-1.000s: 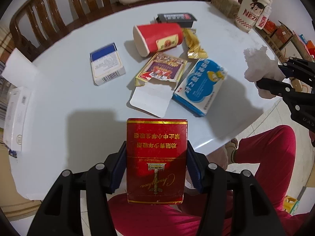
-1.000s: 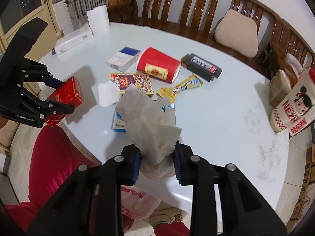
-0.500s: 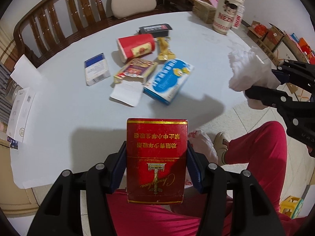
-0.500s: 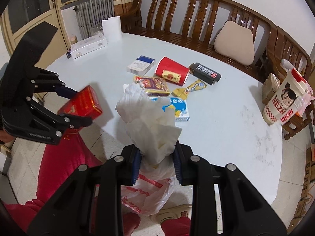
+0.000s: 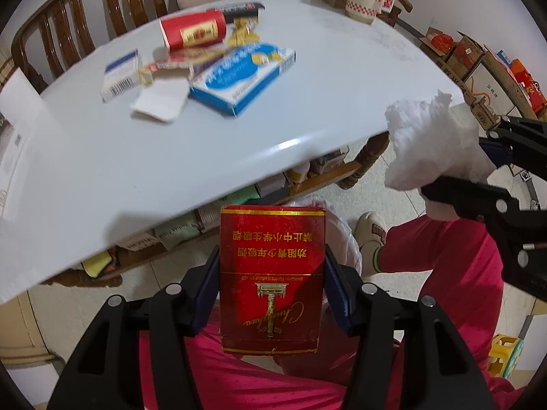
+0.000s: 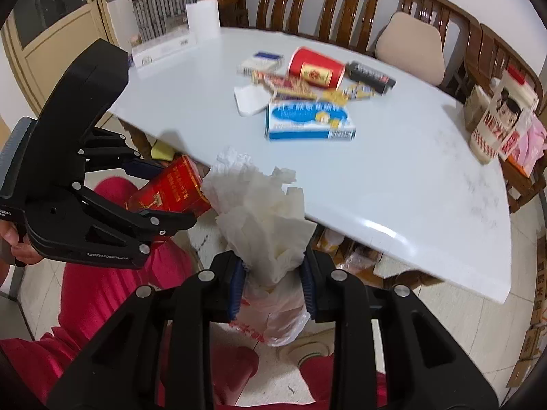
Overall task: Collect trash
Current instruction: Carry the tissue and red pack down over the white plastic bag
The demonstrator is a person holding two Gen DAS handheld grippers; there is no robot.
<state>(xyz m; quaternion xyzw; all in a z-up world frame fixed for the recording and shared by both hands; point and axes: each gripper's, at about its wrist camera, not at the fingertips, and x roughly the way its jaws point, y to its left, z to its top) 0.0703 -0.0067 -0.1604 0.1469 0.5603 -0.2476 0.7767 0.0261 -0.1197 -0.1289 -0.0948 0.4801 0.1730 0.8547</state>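
My left gripper (image 5: 271, 282) is shut on a red cigarette pack (image 5: 271, 276) with gold lettering, held off the table's near edge above a person's red trousers. The same red cigarette pack (image 6: 171, 189) shows at the left of the right wrist view, in the left gripper (image 6: 160, 194). My right gripper (image 6: 271, 282) is shut on a crumpled white tissue (image 6: 263, 215); the same tissue (image 5: 434, 147) shows at the right of the left wrist view. A white plastic bag (image 6: 270, 314) with red print lies below the tissue, between the person's legs. More trash lies on the white table (image 5: 102, 157).
On the table lie a blue box (image 6: 309, 121), a red paper cup (image 6: 316, 68), a white-and-blue pack (image 5: 121, 75), a torn carton (image 5: 171, 68), a yellow wrapper (image 6: 345, 94) and a black box (image 6: 371, 77). A bench (image 6: 342, 7) stands behind; cartons (image 5: 478, 65) line the floor.
Both grippers have drawn back from over the table to beyond its near edge and a little lower, each keeping its hold. The plastic bag has come into view under the tissue.
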